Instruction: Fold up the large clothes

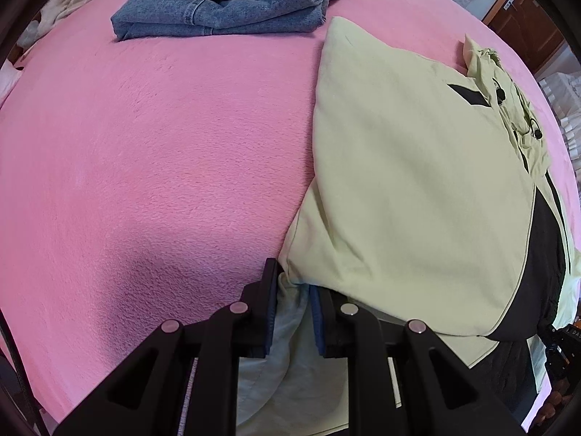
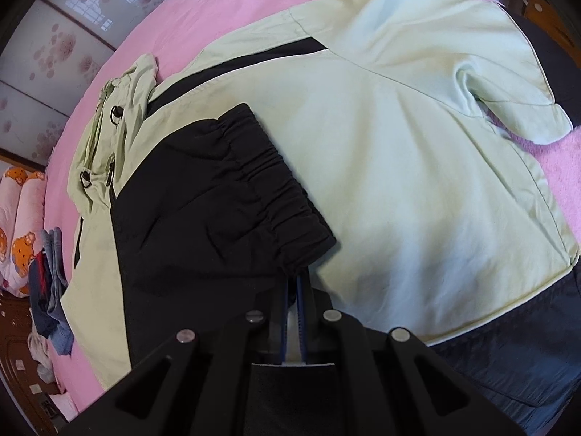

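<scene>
A pale green jacket with black panels (image 1: 406, 167) lies on the pink blanket (image 1: 163, 145), its hood (image 1: 508, 101) at the far right. My left gripper (image 1: 292, 290) has its jaws partly apart with the jacket's pale fabric edge between them; contact is unclear. In the right wrist view the jacket (image 2: 381, 145) lies spread out with a black sleeve (image 2: 218, 200) folded over it. My right gripper (image 2: 295, 283) is shut on the sleeve's black elastic cuff (image 2: 283, 214).
A stack of folded jeans and dark clothes (image 1: 225, 3) sits at the blanket's far edge; it also shows in the right wrist view (image 2: 51, 283). Pillows with bear prints (image 2: 18, 225) lie at the left. Light clothes (image 1: 69, 0) lie at the far left.
</scene>
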